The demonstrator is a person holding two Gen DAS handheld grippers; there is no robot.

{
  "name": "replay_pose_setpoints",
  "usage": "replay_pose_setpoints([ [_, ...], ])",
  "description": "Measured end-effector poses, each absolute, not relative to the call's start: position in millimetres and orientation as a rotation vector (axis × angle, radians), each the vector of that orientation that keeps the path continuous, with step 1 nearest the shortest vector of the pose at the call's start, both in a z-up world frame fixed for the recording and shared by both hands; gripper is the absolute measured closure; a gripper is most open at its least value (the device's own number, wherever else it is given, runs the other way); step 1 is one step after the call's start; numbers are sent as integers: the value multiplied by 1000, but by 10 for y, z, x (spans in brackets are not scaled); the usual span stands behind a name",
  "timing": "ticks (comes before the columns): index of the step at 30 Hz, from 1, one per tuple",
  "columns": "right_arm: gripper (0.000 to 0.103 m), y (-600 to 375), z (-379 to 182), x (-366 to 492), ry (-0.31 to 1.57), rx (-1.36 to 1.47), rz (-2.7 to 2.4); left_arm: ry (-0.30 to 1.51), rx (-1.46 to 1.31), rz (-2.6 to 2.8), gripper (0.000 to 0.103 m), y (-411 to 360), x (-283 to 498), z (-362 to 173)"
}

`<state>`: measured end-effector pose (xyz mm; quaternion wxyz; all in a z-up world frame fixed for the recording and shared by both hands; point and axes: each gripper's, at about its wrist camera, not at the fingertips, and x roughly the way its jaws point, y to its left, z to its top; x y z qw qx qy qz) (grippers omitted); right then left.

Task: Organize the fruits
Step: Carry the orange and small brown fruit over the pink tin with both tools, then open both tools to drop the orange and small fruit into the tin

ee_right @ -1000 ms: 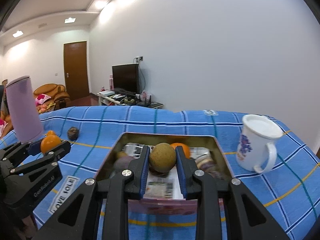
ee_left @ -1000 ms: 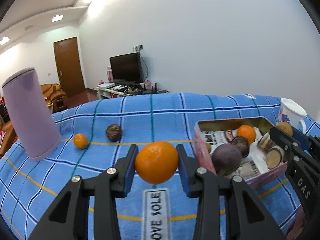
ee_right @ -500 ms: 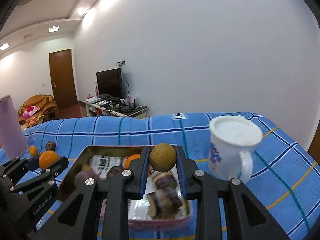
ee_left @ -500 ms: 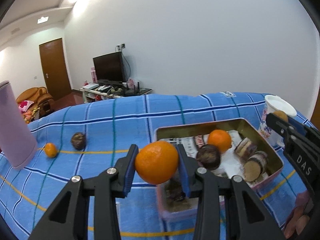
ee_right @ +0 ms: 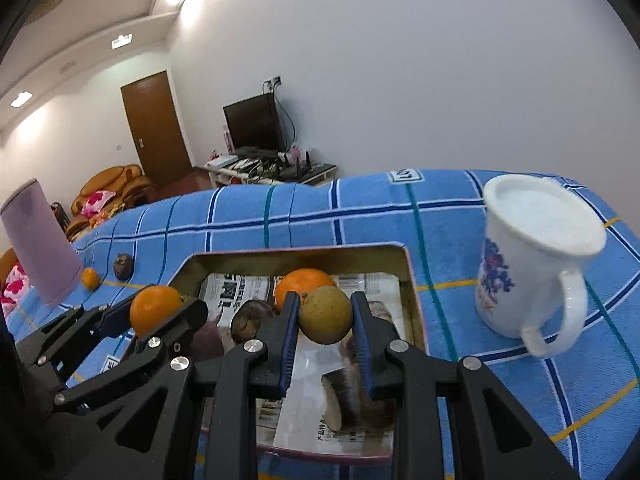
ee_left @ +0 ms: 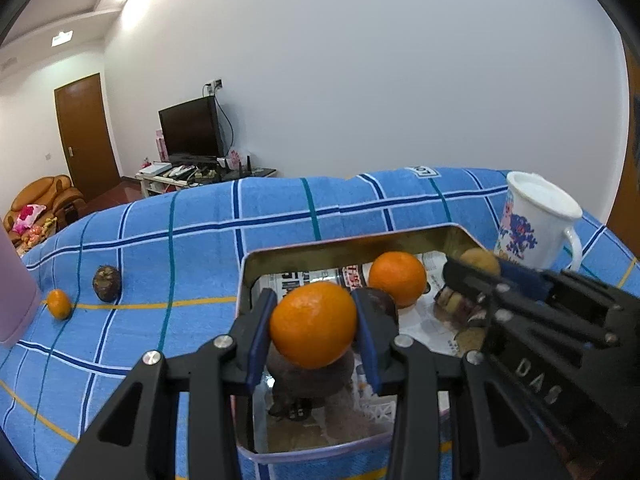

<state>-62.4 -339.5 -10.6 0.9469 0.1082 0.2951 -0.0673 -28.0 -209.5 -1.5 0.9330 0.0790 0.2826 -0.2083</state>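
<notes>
A tin sits on the worktop, with a mug just right of it. Left of the tin lie 2 fruits, and a tumbler stands beyond them. Both tools hang over the tin, the left tool beside the right tool, each gripping 1 fruit.

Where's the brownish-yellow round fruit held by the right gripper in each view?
Left wrist view: the brownish-yellow round fruit peeks out at right, over the black right gripper, just left of the white floral mug.
Right wrist view: centre, clamped between the blue-padded fingers, over the newspaper-lined metal tin.
Shared landmark: the white floral mug.
</notes>
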Motion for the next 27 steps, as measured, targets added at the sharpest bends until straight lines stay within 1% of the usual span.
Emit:
replay_pose_setpoints([
  [17,74,-3472,-220,-564,661,308,-99,573,180,-424,62,-2127,-281,-11],
  [23,72,-3517,-170,-619,630,356,-62,578,164,-423,62,-2097,-271,-10],
  [25,59,-3553,-143,-660,609,392,-42,578,168,-425,61,-2103,-270,-15],
  [26,41,-3575,-126,-684,592,415,-32,575,172,-424,60,-2110,-276,-14],
  [27,28,-3583,-107,-710,574,428,-32,573,178,-418,49,-2116,-282,-13],
])
